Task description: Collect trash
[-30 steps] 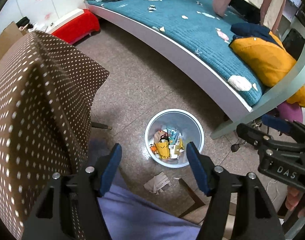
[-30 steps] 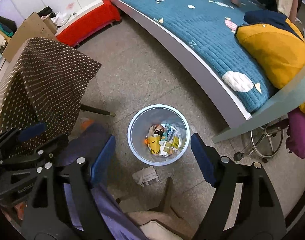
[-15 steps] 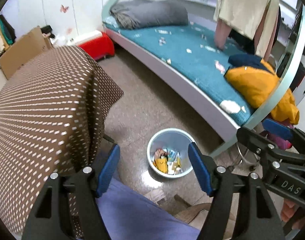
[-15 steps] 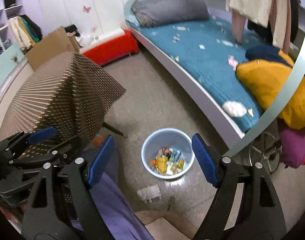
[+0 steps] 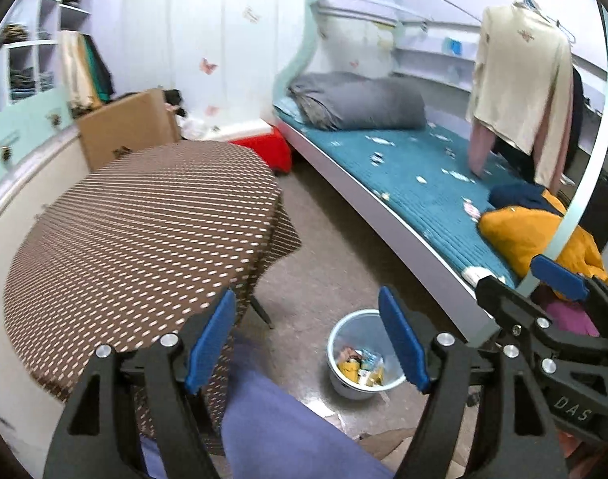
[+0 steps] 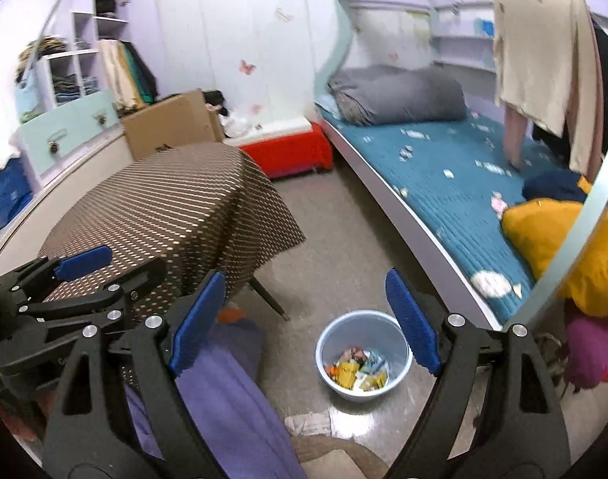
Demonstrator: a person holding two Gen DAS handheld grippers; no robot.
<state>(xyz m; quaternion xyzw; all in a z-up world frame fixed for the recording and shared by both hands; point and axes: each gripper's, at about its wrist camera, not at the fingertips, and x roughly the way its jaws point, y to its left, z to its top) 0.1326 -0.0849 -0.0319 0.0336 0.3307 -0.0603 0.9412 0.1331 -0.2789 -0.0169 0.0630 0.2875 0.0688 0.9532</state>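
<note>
A pale blue bin (image 5: 342, 329) (image 6: 360, 321) stands on the floor below both grippers, holding several bright wrappers (image 5: 360, 367) (image 6: 358, 369). A crumpled paper (image 6: 310, 423) lies on the floor just in front of the bin. Small white scraps (image 5: 421, 179) (image 6: 447, 173) lie scattered on the teal bed cover. My left gripper (image 5: 308, 339) is open and empty, held high. My right gripper (image 6: 304, 319) is open and empty beside it; it also shows in the left wrist view (image 5: 543, 291), and the left gripper shows in the right wrist view (image 6: 84, 267).
A table with a brown dotted cloth (image 5: 144, 223) (image 6: 172, 207) stands on the left. The bed (image 5: 403, 171) (image 6: 443, 175) runs along the right with a grey duvet (image 5: 360, 103), a yellow jacket (image 5: 535, 231) and hanging clothes (image 5: 519, 92). A cardboard box (image 6: 172, 123) and red stool (image 6: 288, 151) stand behind.
Both grippers have tilted up from looking down at the bin to looking across the room. The bin now sits low in both views. Both stay open.
</note>
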